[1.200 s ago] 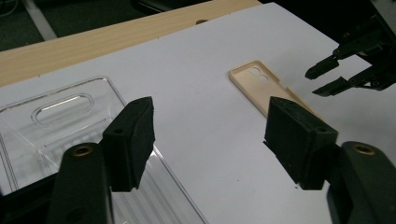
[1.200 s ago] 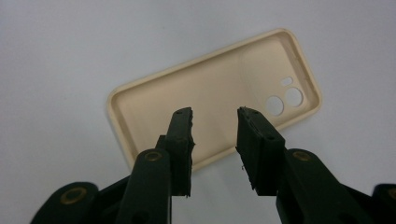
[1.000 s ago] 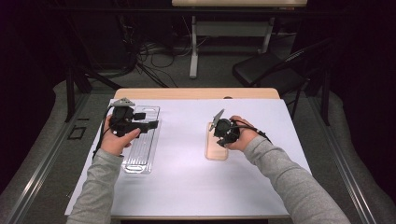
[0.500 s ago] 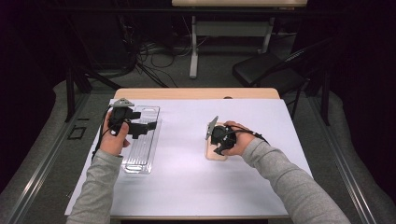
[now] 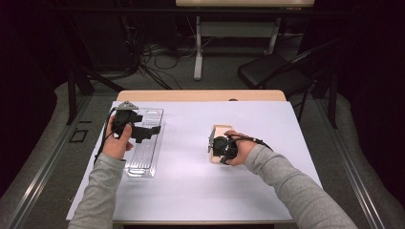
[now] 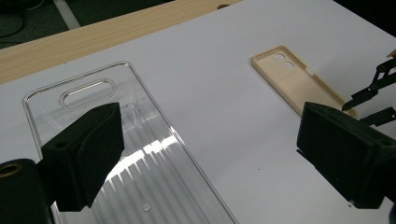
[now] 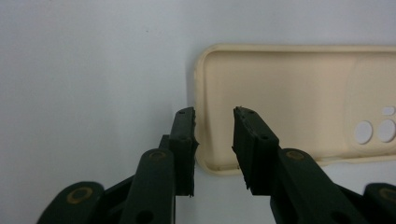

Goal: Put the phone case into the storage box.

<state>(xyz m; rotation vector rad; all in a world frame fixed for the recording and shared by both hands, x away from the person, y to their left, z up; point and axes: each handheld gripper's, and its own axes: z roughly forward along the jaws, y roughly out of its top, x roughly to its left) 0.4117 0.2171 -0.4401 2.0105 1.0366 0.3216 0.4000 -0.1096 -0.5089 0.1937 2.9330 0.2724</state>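
Observation:
A clear phone case (image 5: 143, 160) lies flat at the left of the white table. My left gripper (image 5: 147, 132) hovers over its far half; its jaws have just been opening and now stand wide open with nothing between them (image 6: 210, 158), the clear phone case (image 6: 154, 140) below. A beige phone case (image 5: 218, 130) lies right of centre, inner side up. My right gripper (image 5: 211, 144) is low over it. Its jaws (image 7: 214, 126) have just been closing and straddle the rim at one corner of the beige case (image 7: 289, 93), with a gap still showing around it.
The white table sheet (image 5: 191, 191) ends at a bare wooden strip (image 5: 200, 95) along the far edge. Beyond the table stand a black folding chair (image 5: 277, 71) and a table leg among floor cables (image 5: 157, 52). The beige case (image 6: 299, 79) and the right gripper's linkage (image 6: 373, 88) show in the left gripper view.
The right gripper has sunk and shifted slightly left onto the beige case's near end. The left gripper's jaws have spread wider while that hand stayed put.

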